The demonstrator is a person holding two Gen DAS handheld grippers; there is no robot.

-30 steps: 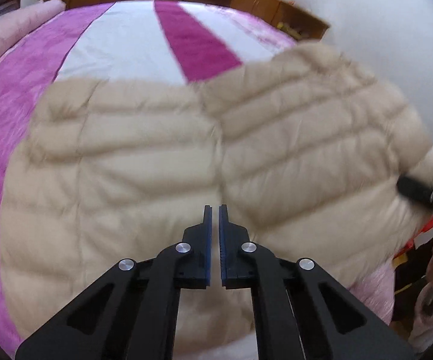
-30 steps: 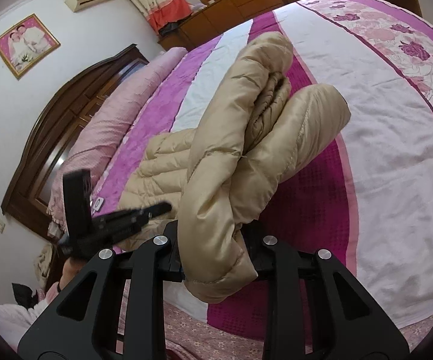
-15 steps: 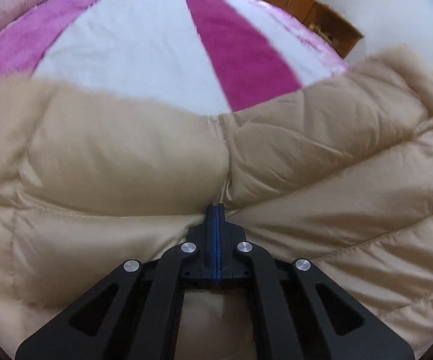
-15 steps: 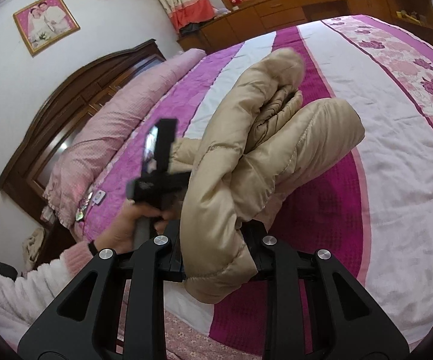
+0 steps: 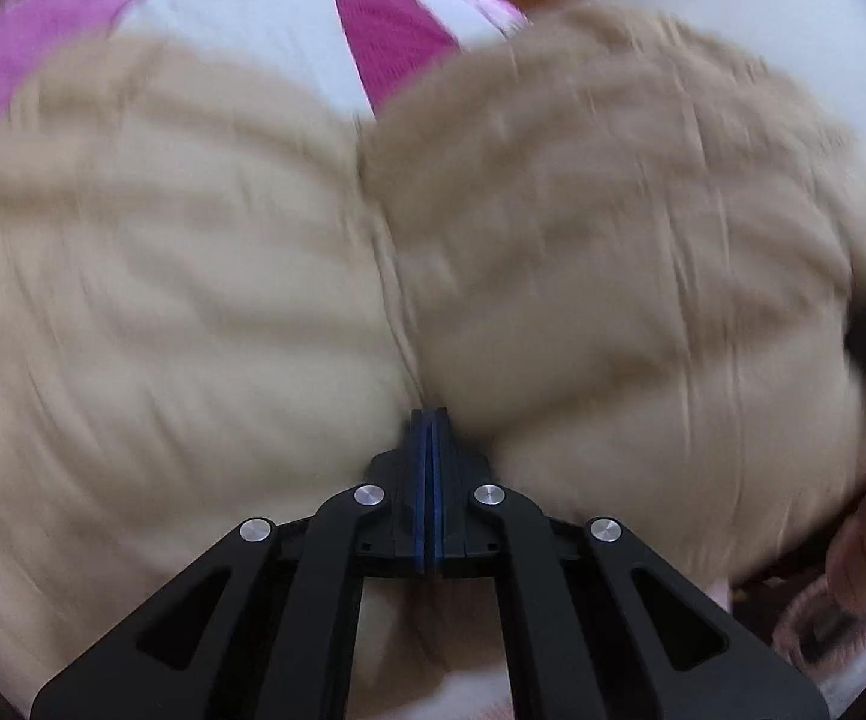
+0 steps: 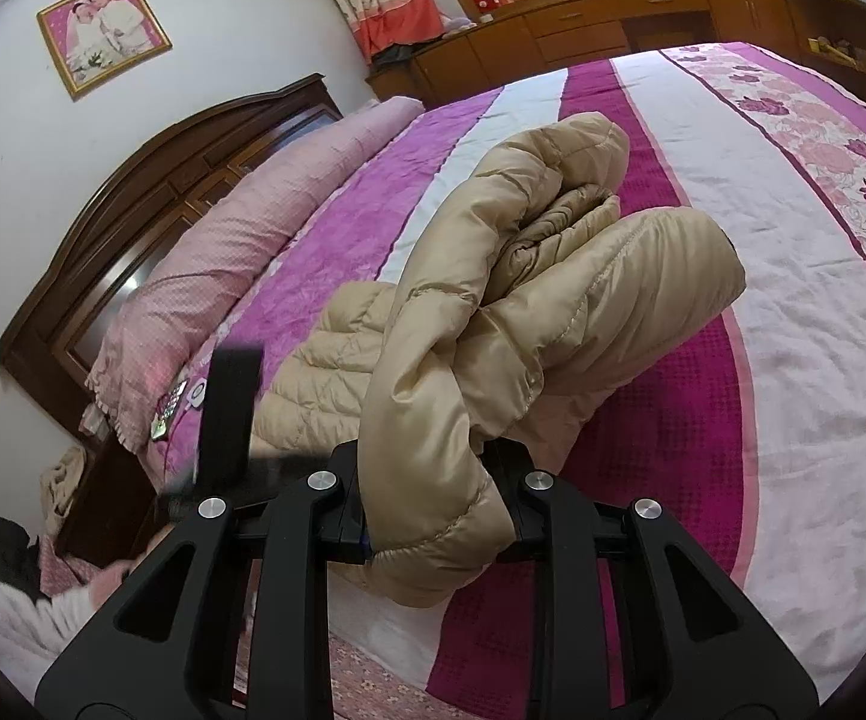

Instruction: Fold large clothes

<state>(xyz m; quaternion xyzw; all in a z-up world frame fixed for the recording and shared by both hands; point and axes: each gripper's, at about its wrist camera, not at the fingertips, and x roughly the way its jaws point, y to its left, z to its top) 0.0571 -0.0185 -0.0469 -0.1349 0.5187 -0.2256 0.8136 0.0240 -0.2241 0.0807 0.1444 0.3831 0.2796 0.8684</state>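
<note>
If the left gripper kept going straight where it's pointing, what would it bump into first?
The puffy beige jacket. The left gripper is shut, and its tips already sit at the seam between two padded panels. The picture is blurred, so I cannot tell whether it touches yet. The bed lies under the jacket.

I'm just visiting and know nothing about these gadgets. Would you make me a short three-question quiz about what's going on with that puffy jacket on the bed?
1. True or false: the right gripper is empty.
2. Which colour is the puffer jacket? A) beige B) navy C) red
3. Fill in: the left gripper has its fingers ____ together, tips against the jacket's centre seam.

Key
1. False: its fingers clamp a bunched fold of the jacket, lifted above the striped bedspread.
2. A.
3. Shut; no fabric shows between them, though that view is blurred.
</note>
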